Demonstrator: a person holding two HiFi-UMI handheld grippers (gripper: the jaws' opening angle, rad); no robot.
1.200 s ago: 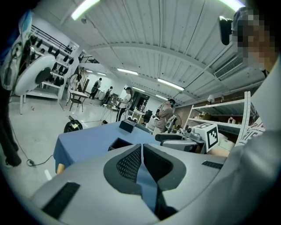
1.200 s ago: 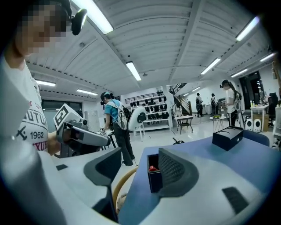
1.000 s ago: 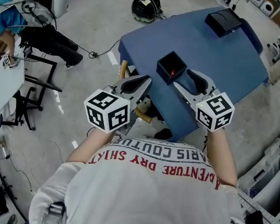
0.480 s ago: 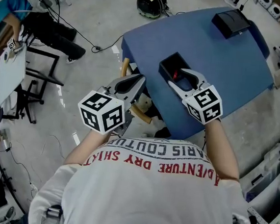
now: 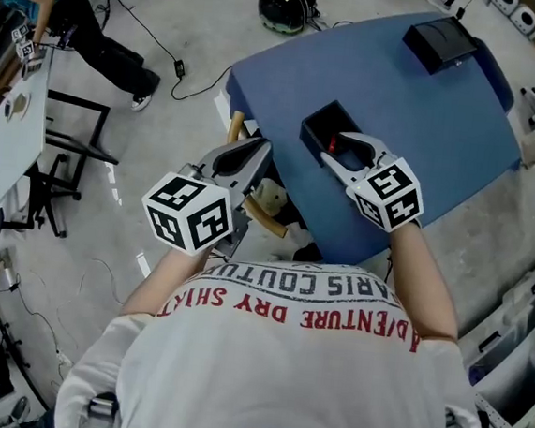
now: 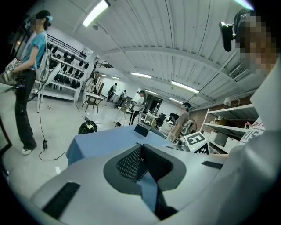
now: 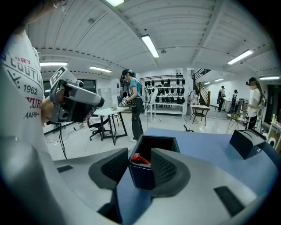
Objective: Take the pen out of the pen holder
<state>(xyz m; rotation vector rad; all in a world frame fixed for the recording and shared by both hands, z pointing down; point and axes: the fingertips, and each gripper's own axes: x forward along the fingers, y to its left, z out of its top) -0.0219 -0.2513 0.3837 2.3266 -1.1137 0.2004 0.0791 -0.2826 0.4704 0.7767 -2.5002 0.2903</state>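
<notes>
Two grippers, is that right? Where are they? (listener)

Yes, one in each hand of a person in a white T-shirt with red lettering, seen from above. The right gripper (image 5: 347, 150) reaches over the near left corner of a blue table (image 5: 419, 110). The left gripper (image 5: 258, 148) hangs beyond the table's left edge, above the grey floor. (describer)

And the pen? (listener)

A red pen (image 5: 333, 146) sits inside a black, square, open-topped pen holder (image 5: 314, 126) that stands on that corner of the table. Only its red end shows, close to the holder's near wall. (describer)

Is the right gripper gripping it? (listener)

Its jaws are closing. In the right gripper view, the holder's near corner and the pen's red end sit between the two pads. There is a gap beside the left pad, and I cannot see either pad pressing on the pen. (describer)

And the left one? (listener)

Its fingertips are together with nothing between them. It points across the table toward a black box (image 5: 439, 44) at the far end, well apart from the holder. (describer)
</notes>
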